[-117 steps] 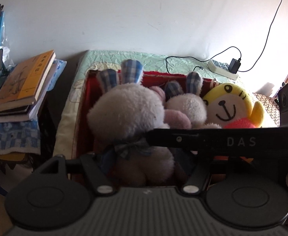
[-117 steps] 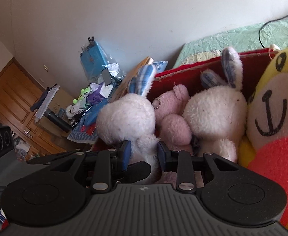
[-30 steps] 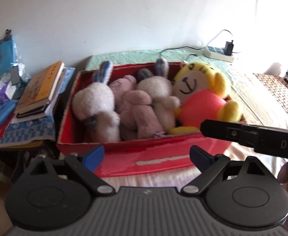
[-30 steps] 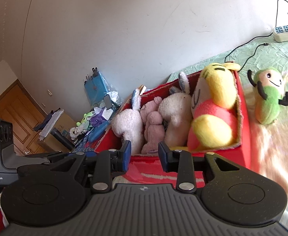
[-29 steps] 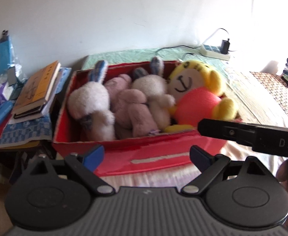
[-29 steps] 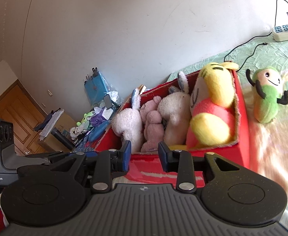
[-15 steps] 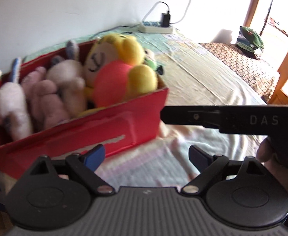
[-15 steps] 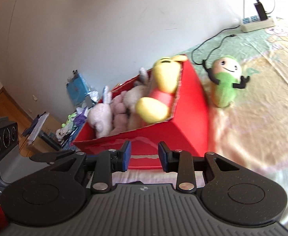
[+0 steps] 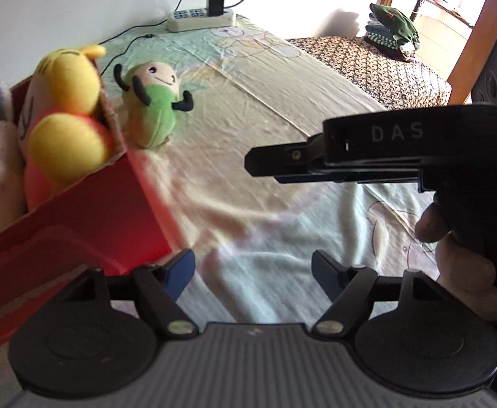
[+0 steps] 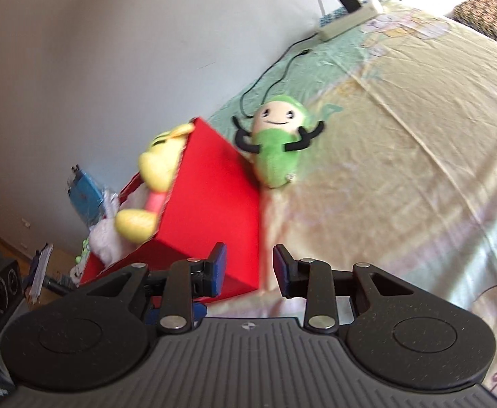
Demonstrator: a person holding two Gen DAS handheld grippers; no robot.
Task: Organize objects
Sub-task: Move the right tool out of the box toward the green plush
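A green plush doll (image 9: pixel 153 108) with black arms lies on the bed sheet just right of a red box (image 9: pixel 75 217); it also shows in the right wrist view (image 10: pixel 279 142) beside the box (image 10: pixel 211 204). The box holds a yellow and red plush (image 9: pixel 61 115) and white plush rabbits (image 10: pixel 105 231). My left gripper (image 9: pixel 252 268) is open and empty over the sheet near the box's front corner. My right gripper (image 10: pixel 250 268) is open a little and empty, near the box's right side; its body shows in the left wrist view (image 9: pixel 384 142).
A white power strip (image 9: pixel 199 20) with a black charger and cable lies by the wall. A patterned blanket (image 9: pixel 367 64) and folded clothes (image 9: pixel 393 30) lie at the far right. A cluttered side table (image 10: pixel 85 200) stands left of the box.
Both grippers have swung right, away from the box's inside toward the open bed. The green doll has come into the left view. The right jaws have opened slightly.
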